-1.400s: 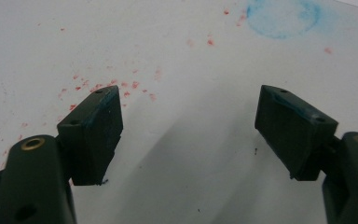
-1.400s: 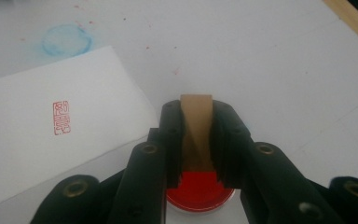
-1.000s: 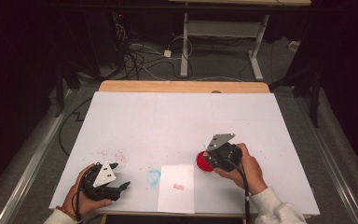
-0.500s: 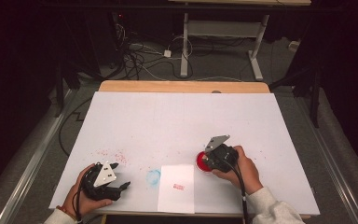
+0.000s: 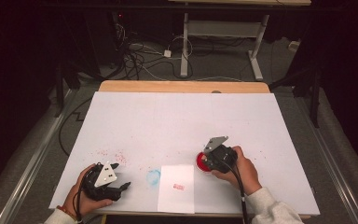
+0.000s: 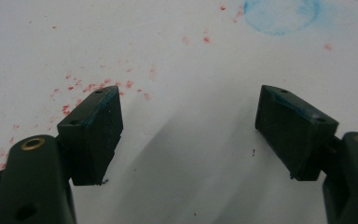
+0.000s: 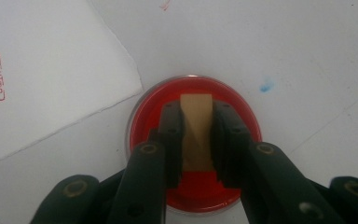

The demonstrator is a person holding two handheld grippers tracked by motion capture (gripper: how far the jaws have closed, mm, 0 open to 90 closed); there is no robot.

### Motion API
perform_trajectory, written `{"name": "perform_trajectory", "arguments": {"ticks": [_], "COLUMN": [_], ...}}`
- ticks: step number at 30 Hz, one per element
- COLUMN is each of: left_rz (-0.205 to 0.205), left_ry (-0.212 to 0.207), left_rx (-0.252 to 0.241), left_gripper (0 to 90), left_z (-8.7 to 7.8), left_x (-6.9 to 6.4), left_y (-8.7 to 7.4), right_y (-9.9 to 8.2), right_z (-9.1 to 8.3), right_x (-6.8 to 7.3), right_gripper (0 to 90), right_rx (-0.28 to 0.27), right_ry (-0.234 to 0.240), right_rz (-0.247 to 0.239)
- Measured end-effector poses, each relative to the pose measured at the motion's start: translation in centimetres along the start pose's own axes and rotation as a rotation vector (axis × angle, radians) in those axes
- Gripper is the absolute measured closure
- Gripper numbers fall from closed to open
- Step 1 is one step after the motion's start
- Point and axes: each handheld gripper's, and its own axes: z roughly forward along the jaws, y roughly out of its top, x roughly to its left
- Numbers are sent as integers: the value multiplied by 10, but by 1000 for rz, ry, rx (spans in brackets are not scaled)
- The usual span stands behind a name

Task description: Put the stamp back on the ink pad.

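A round red ink pad [image 5: 199, 164] sits on the white table cover [image 5: 177, 121], right of centre near the front. My right gripper [image 5: 209, 161] points down at it, shut on a tan wooden stamp [image 7: 196, 126]. The stamp's end is on or just over the red ink pad [image 7: 244, 116]; I cannot tell whether it touches. A white sheet of paper [image 5: 177, 189] lies left of the pad and bears a red stamp imprint [image 5: 179, 187]. My left gripper [image 5: 120, 176] rests at the front left. It is open [image 6: 189, 100], with only bare table between its fingers [image 6: 95, 130].
A blue ink smudge [image 5: 153, 176] and scattered red specks [image 5: 114, 156] mark the cover between the two hands. A wooden table edge [image 5: 182, 86] runs along the back. Beyond it are cables [image 5: 140, 60] and desk legs on the floor.
My right gripper with the stamp has edged slightly left and down over the ink pad. The left gripper has not moved.
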Motion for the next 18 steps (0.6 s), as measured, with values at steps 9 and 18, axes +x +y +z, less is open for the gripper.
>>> {"name": "perform_trajectory", "arguments": {"ticks": [9,18], "left_rz": [-2,-3], "left_ry": [0,1], "left_rx": [-1,-1], "left_gripper": [224,224], "left_z": [0,-1], "left_x": [0,1], "left_y": [0,0], "right_y": [1,4], "right_z": [-3,-13], "right_x": [-1,-2], "right_gripper": [720,635], "right_rx": [-5,-64], "right_ry": [8,0], "right_rz": [10,22]}}
